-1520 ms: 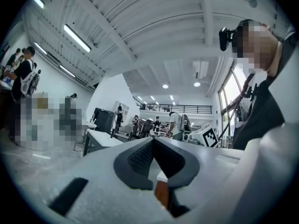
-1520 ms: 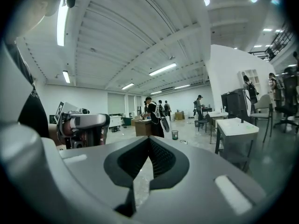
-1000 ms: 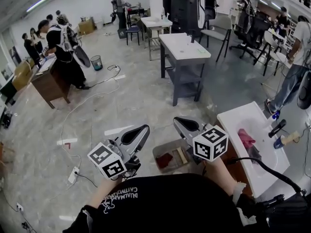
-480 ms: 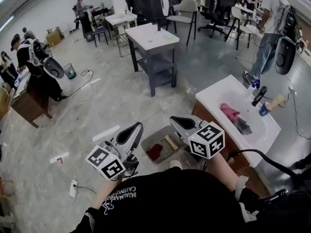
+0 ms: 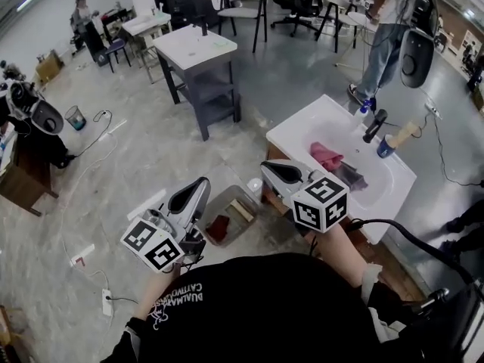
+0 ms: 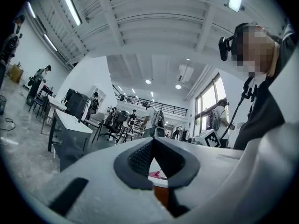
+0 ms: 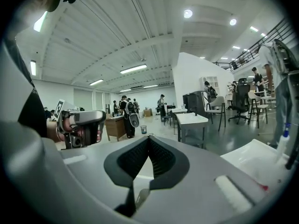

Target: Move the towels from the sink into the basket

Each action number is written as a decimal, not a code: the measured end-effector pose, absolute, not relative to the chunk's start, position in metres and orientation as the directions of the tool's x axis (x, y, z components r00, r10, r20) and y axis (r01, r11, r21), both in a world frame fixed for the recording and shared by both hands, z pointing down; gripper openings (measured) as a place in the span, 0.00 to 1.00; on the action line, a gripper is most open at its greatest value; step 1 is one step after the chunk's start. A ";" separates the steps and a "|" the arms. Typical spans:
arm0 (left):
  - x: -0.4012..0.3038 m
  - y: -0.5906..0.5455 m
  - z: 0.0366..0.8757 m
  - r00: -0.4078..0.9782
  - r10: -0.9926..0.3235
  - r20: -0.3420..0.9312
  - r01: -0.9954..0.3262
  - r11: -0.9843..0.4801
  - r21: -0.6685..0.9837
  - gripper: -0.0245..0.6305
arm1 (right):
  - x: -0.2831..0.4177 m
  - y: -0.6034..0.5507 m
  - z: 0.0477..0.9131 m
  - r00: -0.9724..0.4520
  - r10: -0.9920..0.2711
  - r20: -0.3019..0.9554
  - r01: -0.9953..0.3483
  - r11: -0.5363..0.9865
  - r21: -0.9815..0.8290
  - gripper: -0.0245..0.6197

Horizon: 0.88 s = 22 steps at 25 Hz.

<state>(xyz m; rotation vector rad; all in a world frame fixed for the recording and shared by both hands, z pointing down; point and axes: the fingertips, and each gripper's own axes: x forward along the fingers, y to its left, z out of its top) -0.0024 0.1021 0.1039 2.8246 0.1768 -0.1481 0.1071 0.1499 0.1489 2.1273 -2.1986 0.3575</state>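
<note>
**A:** Where does the job stand?

**B:** Partway, I'd say. A dark red towel (image 5: 219,228) already lies in the basket (image 5: 228,203) on the floor, right in front of the person. Two more are in the sink (image 5: 299,131): a pink towel (image 5: 326,156) bunched near the middle of the basin, and a dark grey towel (image 5: 352,177) just beside it, on the side nearer the person.

**A:** And the tools?

**B:** The left hand-held gripper (image 5: 198,190) has its jaws closed together with nothing between them. It hangs above the basket's left edge. The right hand-held gripper (image 5: 276,171) is likewise closed and empty. It sits at the sink's near corner, apart from both towels.

**A:** So which step is this?

**B:** The reach for the next towel, by my reading. Nothing is carried, and the right one is the closer to the basin.

**A:** What does that reach need?

**B:** The jaws must spread first, since closed tips would only push the cloth. Then it goes over the rim and down onto a raised fold, staying clear of the black faucet (image 5: 373,125) at the far side. The pink one looks easiest to pinch. After that comes a short carry to the basket.
</note>
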 end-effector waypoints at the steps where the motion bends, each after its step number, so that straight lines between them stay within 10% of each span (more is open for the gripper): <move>1: 0.008 0.105 0.102 0.985 0.118 -0.122 0.150 -0.943 0.298 0.04 | 0.116 0.156 0.147 -0.032 -0.977 0.209 -0.992 0.006 -0.123 0.05; 22: 0.261 0.235 0.145 0.894 0.432 -0.118 0.446 -0.832 0.330 0.04 | 0.341 0.306 0.185 0.242 -0.935 0.260 -0.953 -0.279 -0.118 0.05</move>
